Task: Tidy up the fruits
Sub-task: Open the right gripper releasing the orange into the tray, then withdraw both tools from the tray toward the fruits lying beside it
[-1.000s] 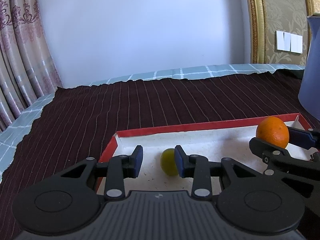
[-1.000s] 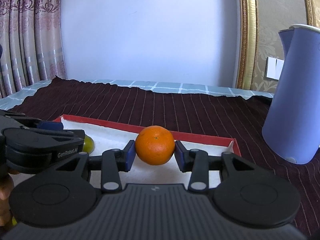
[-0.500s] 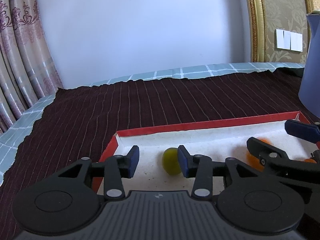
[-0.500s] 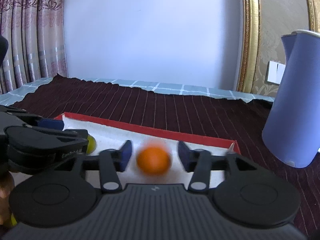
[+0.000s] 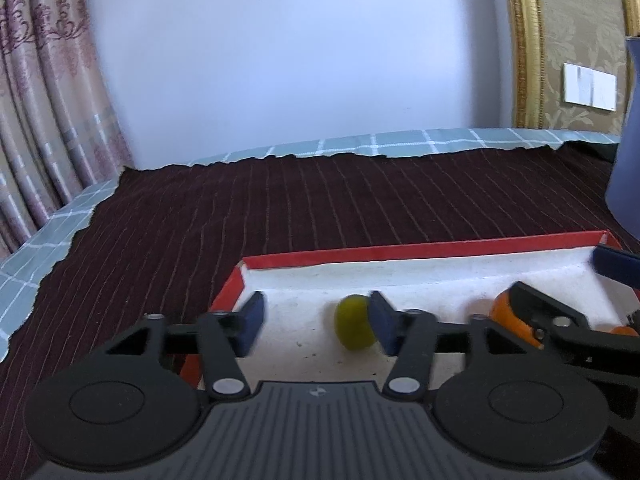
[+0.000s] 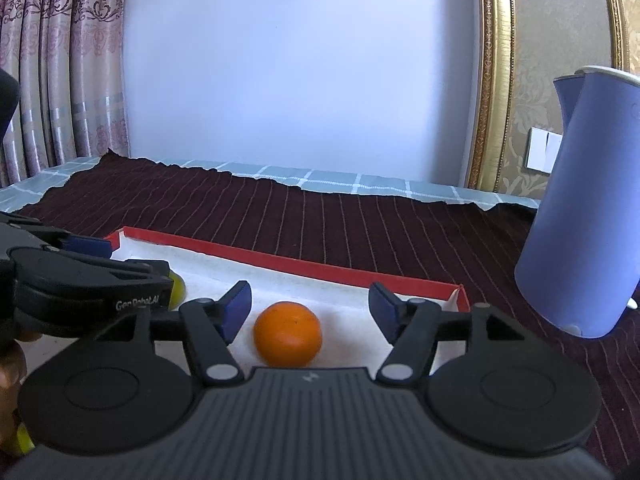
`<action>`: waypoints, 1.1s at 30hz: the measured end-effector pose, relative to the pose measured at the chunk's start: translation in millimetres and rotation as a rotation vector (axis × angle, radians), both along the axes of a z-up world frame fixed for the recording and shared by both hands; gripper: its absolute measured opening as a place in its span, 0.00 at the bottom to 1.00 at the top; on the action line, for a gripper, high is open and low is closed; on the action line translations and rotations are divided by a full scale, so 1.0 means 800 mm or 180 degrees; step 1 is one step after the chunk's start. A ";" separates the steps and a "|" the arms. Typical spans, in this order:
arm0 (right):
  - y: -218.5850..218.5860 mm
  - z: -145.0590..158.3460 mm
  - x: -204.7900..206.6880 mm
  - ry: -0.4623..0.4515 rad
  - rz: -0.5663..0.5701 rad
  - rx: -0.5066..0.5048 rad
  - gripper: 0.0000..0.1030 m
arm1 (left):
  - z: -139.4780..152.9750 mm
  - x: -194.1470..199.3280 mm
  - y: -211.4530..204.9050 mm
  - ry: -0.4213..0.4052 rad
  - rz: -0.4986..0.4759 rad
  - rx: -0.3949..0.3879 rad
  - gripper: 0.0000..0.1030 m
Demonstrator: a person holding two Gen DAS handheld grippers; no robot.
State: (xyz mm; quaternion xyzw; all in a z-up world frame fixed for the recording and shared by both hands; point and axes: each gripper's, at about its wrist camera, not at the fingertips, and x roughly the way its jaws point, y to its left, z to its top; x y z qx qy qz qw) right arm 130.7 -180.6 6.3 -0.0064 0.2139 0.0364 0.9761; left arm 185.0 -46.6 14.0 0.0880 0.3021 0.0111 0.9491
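Left wrist view: your left gripper [image 5: 316,322] has its fingers wide, and the smooth, round green fruit [image 5: 354,328] lies in the red-rimmed tray [image 5: 420,250], touching the right finger; a nudge could roll it.

Right wrist view: your right gripper [image 6: 310,312] is wide, with the dimpled orange [image 6: 288,334] loose between the fingers and likely to roll.

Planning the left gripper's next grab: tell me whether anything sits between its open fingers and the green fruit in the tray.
Nothing visible does. The left gripper is open, and the green fruit lies on the tray floor just beyond it, by the right finger. The orange lies apart, before the open right gripper.
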 end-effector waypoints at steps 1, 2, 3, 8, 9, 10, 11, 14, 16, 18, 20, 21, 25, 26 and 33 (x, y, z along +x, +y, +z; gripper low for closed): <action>-0.001 0.000 -0.001 -0.0006 -0.0016 0.0004 0.65 | 0.001 0.000 0.000 -0.0014 0.0026 0.0005 0.71; -0.003 0.001 -0.001 -0.0013 -0.0031 0.0014 0.66 | 0.002 0.000 0.001 -0.0024 0.0039 0.0004 0.71; -0.004 0.001 -0.001 -0.0020 -0.0039 0.0027 0.68 | 0.002 0.000 0.002 -0.0024 0.0055 -0.0001 0.71; -0.006 0.005 -0.012 -0.0097 -0.0026 0.0073 0.77 | 0.004 -0.003 0.007 0.0049 0.0111 0.0000 0.71; -0.006 0.005 -0.014 -0.0103 -0.0026 0.0068 0.79 | 0.005 -0.005 0.009 0.0061 0.0120 0.0004 0.71; -0.005 0.005 -0.015 -0.0108 -0.0022 0.0066 0.81 | 0.005 -0.007 0.010 0.0071 0.0132 0.0008 0.71; -0.005 0.004 -0.016 -0.0109 -0.0013 0.0068 0.82 | 0.006 -0.010 0.012 0.0078 0.0142 0.0009 0.71; -0.004 0.005 -0.023 -0.0122 0.0012 0.0092 0.89 | 0.009 -0.021 0.021 0.0093 0.0153 -0.0011 0.71; -0.003 0.006 -0.029 -0.0153 0.0035 0.0105 0.95 | 0.011 -0.029 0.028 0.0097 0.0159 -0.0045 0.74; -0.002 0.006 -0.036 -0.0185 0.0061 0.0113 0.99 | 0.012 -0.037 0.033 0.0086 0.0176 -0.0055 0.77; 0.000 0.005 -0.041 -0.0182 0.0094 0.0112 1.00 | 0.012 -0.046 0.036 0.0062 0.0190 -0.0044 0.77; 0.001 0.003 -0.042 -0.0168 0.0115 0.0109 1.00 | 0.012 -0.049 0.038 0.0055 0.0202 -0.0030 0.77; 0.008 -0.003 -0.049 -0.0084 0.0173 0.0057 1.00 | 0.012 -0.061 0.042 0.0060 0.0193 -0.0055 0.77; 0.010 -0.004 -0.050 -0.0073 0.0180 0.0029 1.00 | 0.012 -0.064 0.044 0.0067 0.0185 -0.0081 0.77; 0.015 -0.007 -0.068 -0.0054 0.0193 -0.0003 1.00 | 0.014 -0.088 0.058 0.0020 0.0192 -0.0167 0.77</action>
